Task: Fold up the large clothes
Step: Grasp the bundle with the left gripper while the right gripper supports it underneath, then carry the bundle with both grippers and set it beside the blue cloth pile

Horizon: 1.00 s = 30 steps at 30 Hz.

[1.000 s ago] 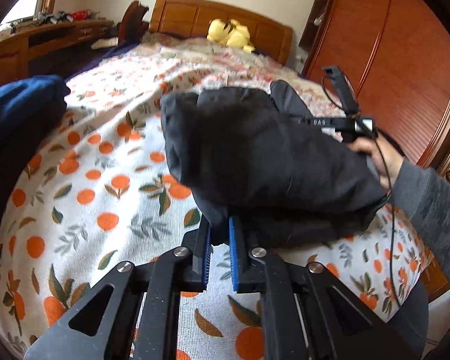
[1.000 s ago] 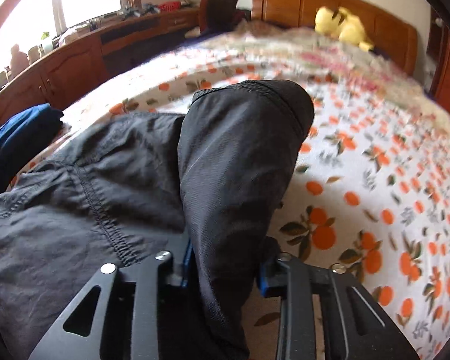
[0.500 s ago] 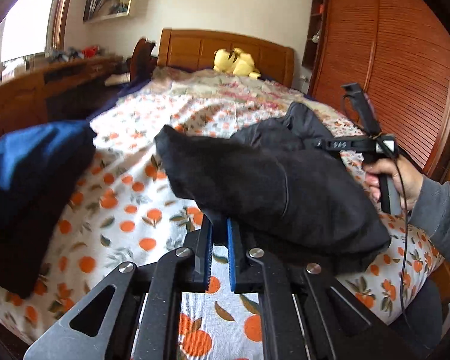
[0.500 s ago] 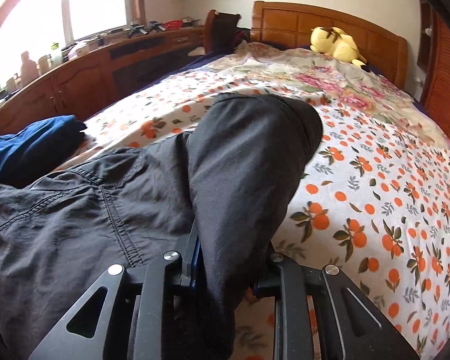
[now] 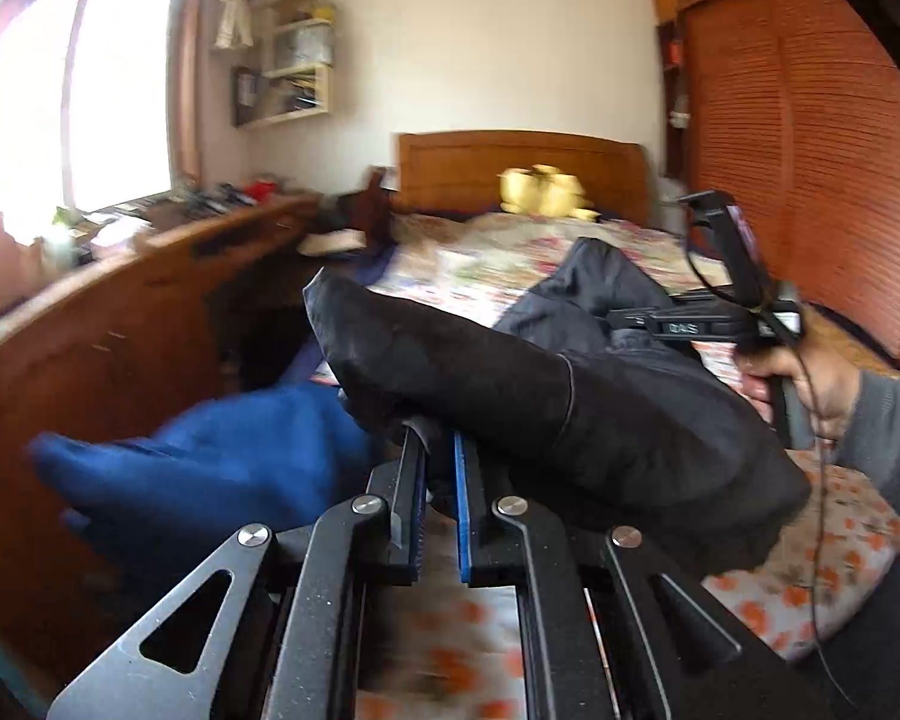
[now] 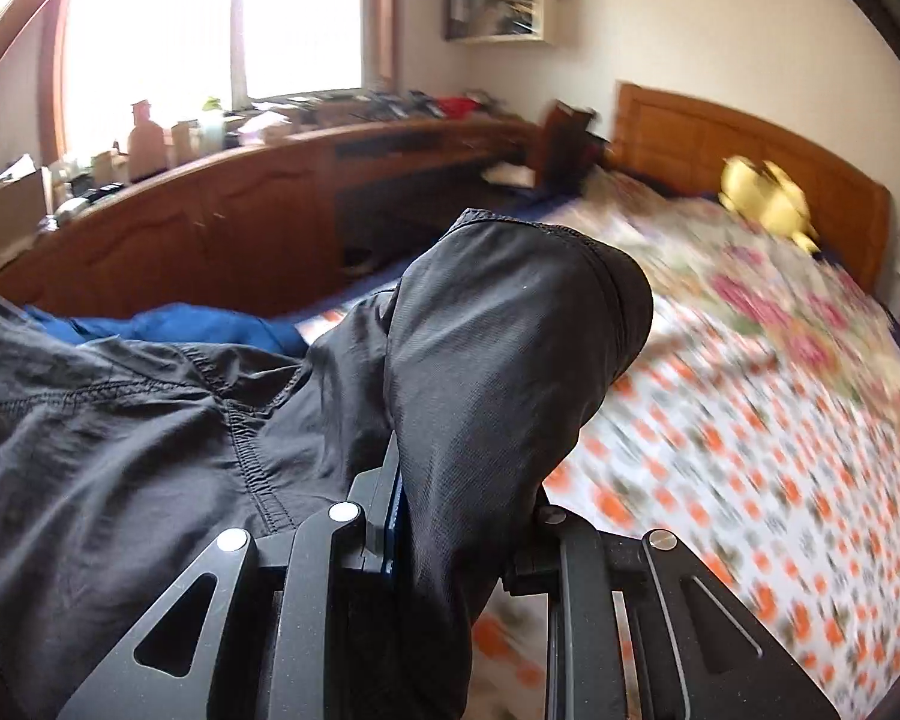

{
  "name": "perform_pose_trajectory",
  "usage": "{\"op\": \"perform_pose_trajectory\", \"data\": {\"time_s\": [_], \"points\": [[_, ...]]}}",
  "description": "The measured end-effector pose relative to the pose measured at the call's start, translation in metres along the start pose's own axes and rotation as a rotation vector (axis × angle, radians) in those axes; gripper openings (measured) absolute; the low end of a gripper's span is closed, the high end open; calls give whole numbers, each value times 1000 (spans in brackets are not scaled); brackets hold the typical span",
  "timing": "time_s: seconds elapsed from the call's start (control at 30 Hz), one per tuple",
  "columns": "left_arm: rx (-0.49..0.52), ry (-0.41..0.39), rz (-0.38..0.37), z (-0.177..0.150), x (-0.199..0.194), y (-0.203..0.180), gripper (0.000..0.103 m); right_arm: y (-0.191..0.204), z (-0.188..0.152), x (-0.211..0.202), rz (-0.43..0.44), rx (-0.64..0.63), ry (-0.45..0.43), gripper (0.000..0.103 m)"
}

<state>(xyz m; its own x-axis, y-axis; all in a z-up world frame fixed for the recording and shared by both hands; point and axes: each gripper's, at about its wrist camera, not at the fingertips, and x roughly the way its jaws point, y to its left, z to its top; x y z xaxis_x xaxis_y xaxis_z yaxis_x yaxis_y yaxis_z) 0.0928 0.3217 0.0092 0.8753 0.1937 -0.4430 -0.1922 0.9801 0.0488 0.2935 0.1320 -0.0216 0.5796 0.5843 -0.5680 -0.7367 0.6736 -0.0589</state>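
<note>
Dark grey garment [image 5: 570, 420], folded thick, pinched in both tongs.

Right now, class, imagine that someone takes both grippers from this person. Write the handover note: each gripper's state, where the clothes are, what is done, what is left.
Left gripper: shut on one end of the dark grey garment.
Right gripper: shut on a thick fold of the same garment, cloth draped over its fingers.
The garment is bunched and held above the orange-print bedspread, between the two grippers.
A blue garment lies at the bed's left edge, beside the wooden cabinet.
Done: the garment looks folded into a bundle.
Left: probably set it down, perhaps by the blue one, then release both grippers.
</note>
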Motion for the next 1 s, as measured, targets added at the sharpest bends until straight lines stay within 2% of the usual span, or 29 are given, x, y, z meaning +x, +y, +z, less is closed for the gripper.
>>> {"op": "perform_pose_trajectory", "data": {"time_s": [0.1, 0.23, 0.33, 0.37, 0.47, 0.53, 0.63, 0.73, 0.8, 0.87, 1.0], "points": [[-30, 7, 109, 16, 2, 56, 9, 43, 42, 19, 49, -17, -52, 24], [-53, 20, 247, 20, 0, 120, 9, 93, 84, 50, 119, -11, -92, 24], [-58, 44, 348, 8, 1, 154, 9, 120, 92, 77, 179, 37, -89, 24], [-70, 74, 378, -1, 5, 166, 9, 130, 89, 90, 191, 41, -66, 25], [-127, 147, 403, -29, 18, 190, 9, 155, 66, 128, 190, -2, 49, 26], [-161, 169, 413, -41, 16, 196, 9, 163, 49, 141, 174, -37, 110, 28], [-177, 157, 413, -52, 11, 197, 9, 158, 36, 133, 154, -52, 75, 35], [-205, 167, 414, -57, 10, 205, 11, 159, 33, 126, 161, -59, 102, 44], [-221, 165, 424, -58, 5, 202, 15, 157, 31, 117, 139, -84, 100, 48], [-228, 147, 429, -59, -4, 199, 17, 174, 36, 106, 140, -88, 81, 52], [-210, 106, 413, -54, -24, 186, 42, 177, 33, 83, 153, -105, 22, 57]]}}
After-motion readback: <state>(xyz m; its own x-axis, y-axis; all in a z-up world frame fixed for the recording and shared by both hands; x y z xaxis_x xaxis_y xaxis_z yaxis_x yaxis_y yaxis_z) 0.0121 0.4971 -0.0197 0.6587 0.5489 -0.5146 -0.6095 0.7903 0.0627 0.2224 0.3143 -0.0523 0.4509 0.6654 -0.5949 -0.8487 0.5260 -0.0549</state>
